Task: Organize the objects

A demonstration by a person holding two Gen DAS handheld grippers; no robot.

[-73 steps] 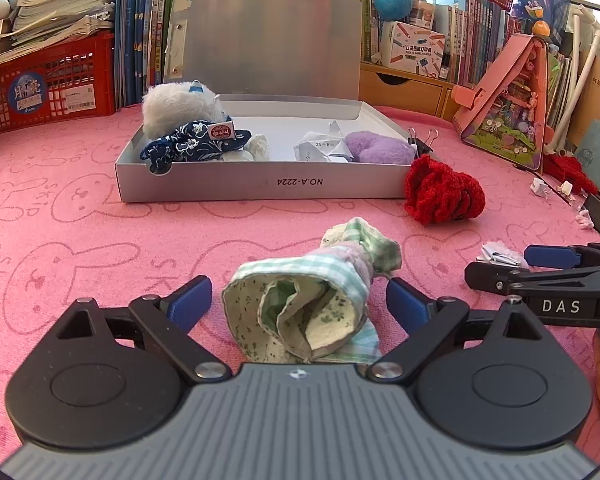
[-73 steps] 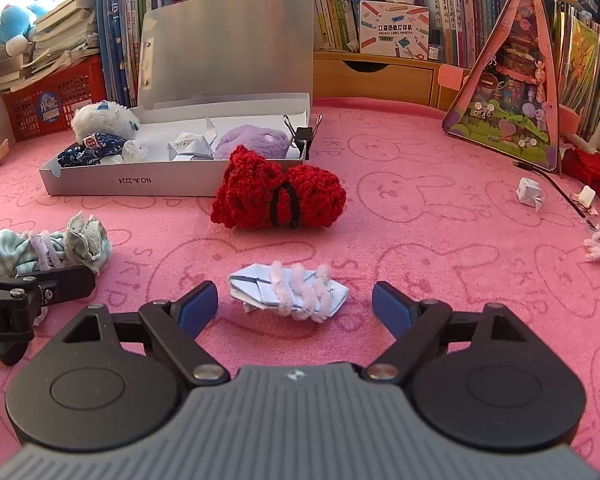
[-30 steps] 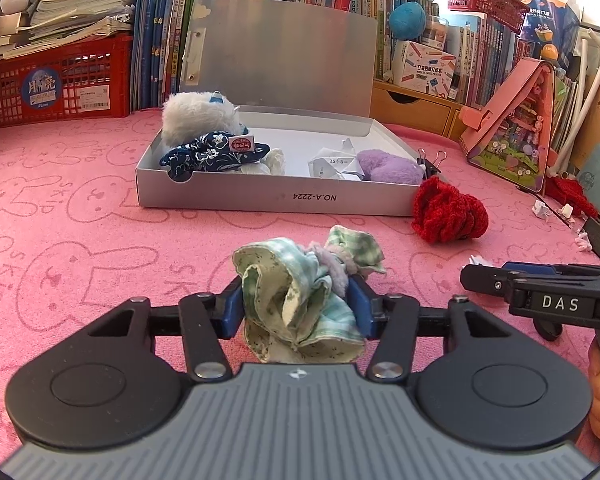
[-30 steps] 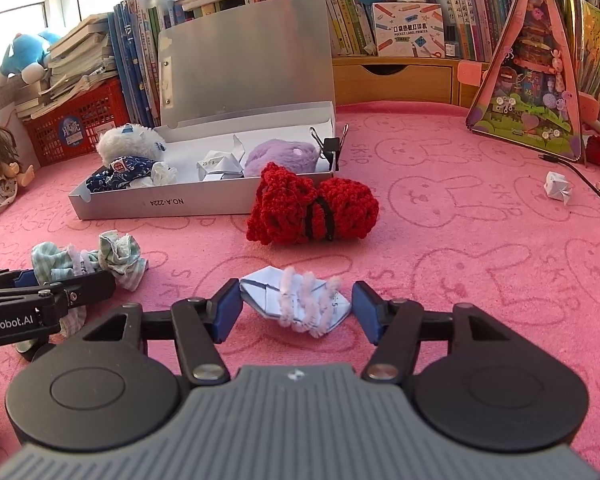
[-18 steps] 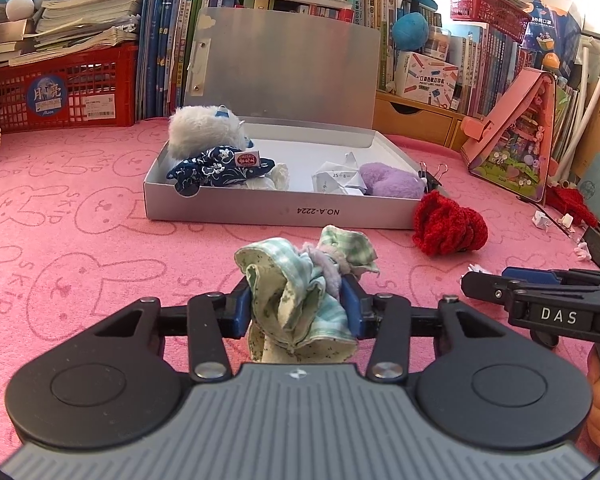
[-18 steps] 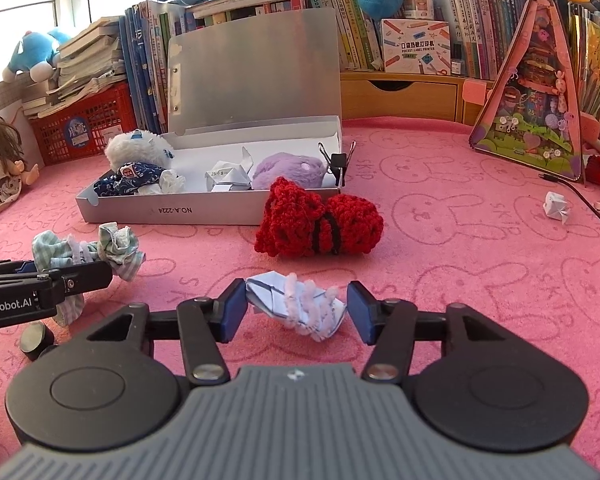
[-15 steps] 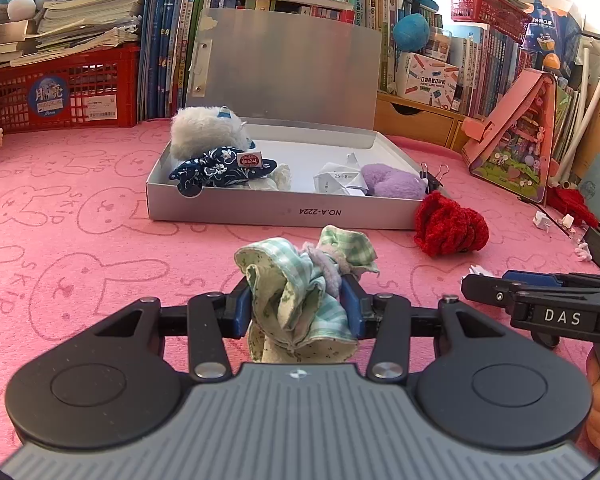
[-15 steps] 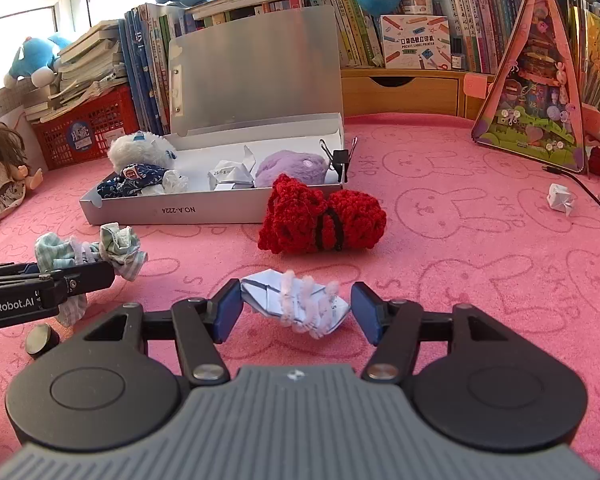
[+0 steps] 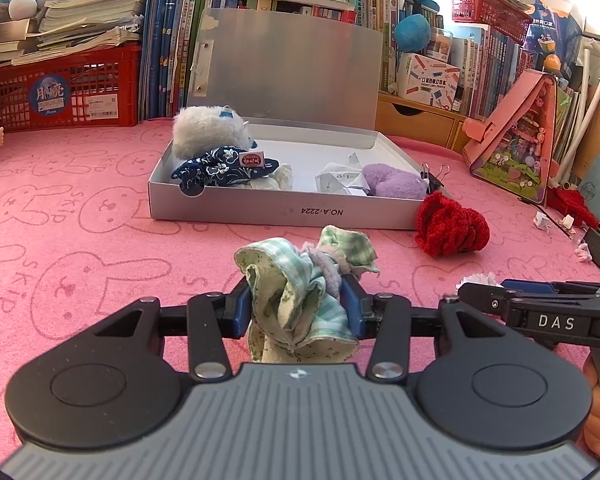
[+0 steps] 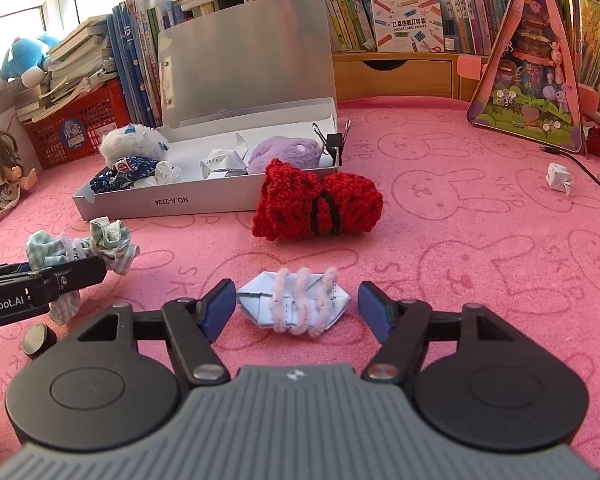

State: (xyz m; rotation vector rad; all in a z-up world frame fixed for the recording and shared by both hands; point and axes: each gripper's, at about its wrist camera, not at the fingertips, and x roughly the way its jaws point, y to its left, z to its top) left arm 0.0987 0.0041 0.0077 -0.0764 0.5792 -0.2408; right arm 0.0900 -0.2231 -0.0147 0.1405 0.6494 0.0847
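Left gripper [image 9: 298, 306] pinching green checked cloth bundle [image 9: 300, 292] at lower centre of frame, right gripper [image 10: 296, 306] closing, pads not touching folded paper packet [image 10: 294, 300] lying between them, grey box [image 10: 204, 200] sitting open at upper left.

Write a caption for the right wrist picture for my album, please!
Right gripper, jaws closing around a folded paper on the pink mat.

Black hand-held gripper [image 9: 298, 312], blue pads [image 9: 239, 312]

Pink bunny-print mat [image 10: 480, 208], box [image 10: 204, 202], red knit bundle [image 10: 320, 204]
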